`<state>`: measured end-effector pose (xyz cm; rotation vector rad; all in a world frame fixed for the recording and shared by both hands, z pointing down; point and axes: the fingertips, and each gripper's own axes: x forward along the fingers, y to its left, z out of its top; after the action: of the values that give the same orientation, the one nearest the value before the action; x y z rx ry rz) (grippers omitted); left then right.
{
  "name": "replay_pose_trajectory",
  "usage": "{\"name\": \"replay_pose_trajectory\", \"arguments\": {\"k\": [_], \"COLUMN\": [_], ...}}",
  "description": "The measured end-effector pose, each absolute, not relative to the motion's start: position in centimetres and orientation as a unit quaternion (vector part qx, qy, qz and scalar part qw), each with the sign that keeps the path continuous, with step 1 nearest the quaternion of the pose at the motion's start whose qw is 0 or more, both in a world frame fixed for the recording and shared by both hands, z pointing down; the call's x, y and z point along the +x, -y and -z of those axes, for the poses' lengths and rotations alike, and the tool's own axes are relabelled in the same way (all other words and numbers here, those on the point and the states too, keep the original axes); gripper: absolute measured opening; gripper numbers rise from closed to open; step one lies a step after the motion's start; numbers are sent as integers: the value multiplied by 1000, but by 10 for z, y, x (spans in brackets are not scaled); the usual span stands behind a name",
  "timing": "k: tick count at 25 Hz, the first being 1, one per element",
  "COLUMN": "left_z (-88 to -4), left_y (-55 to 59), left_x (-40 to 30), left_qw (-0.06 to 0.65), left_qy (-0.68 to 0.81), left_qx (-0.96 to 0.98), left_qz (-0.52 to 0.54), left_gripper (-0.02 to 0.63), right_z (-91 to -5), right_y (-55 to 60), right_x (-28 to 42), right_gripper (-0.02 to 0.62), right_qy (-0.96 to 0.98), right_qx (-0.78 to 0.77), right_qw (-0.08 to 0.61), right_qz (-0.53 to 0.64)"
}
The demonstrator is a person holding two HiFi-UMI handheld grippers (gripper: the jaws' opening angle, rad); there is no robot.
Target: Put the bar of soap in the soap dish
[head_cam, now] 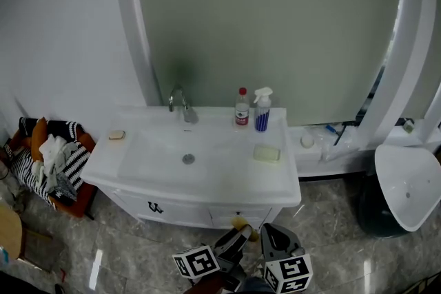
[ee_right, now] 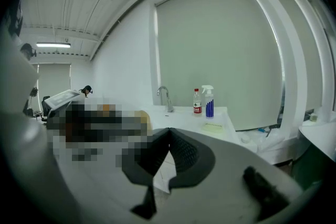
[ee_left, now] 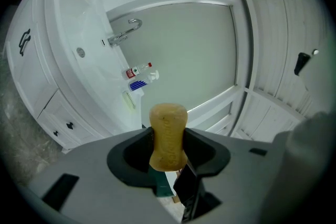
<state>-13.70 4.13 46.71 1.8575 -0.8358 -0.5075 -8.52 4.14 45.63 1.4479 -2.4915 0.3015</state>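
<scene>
A tan bar of soap [ee_left: 168,136] stands upright between the jaws of my left gripper [ee_left: 168,152], which is shut on it. In the head view that gripper [head_cam: 236,237] hangs low in front of the white vanity, with the soap [head_cam: 241,222] at its tip. The pale green soap dish [head_cam: 267,153] lies on the right side of the sink top [head_cam: 207,179], below the two bottles; it also shows as the soap dish [ee_left: 129,100] and the soap dish [ee_right: 213,126]. My right gripper [ee_right: 168,132] is shut with nothing in it, beside the left one as the right gripper [head_cam: 274,236].
A faucet [head_cam: 180,104], a red-labelled bottle [head_cam: 242,107] and a blue spray bottle [head_cam: 262,109] stand at the back of the sink. A small tan object [head_cam: 116,135] lies on its left rim. A chair heaped with clothes [head_cam: 52,162] stands left, a white stool [head_cam: 406,186] right.
</scene>
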Motion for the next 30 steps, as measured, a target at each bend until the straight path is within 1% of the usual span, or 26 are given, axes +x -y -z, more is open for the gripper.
{"name": "replay_pose_trajectory", "arguments": {"k": [17,30], "left_z": [-474,-473], "left_y": [47,85], "left_x": [-78,-35], "left_qw": [496,484], "left_qy": [369,402], "left_qx": [759,753], "left_qz": [204,192], "left_gripper": [181,183], "right_z": [-460,-460], "right_y": [51,93], "right_x": [-27,19], "right_gripper": [11,11], "right_qy": [865,878], "right_qx": [474,450], "right_qw": [113,94], "right_qz": [-120,-134]}}
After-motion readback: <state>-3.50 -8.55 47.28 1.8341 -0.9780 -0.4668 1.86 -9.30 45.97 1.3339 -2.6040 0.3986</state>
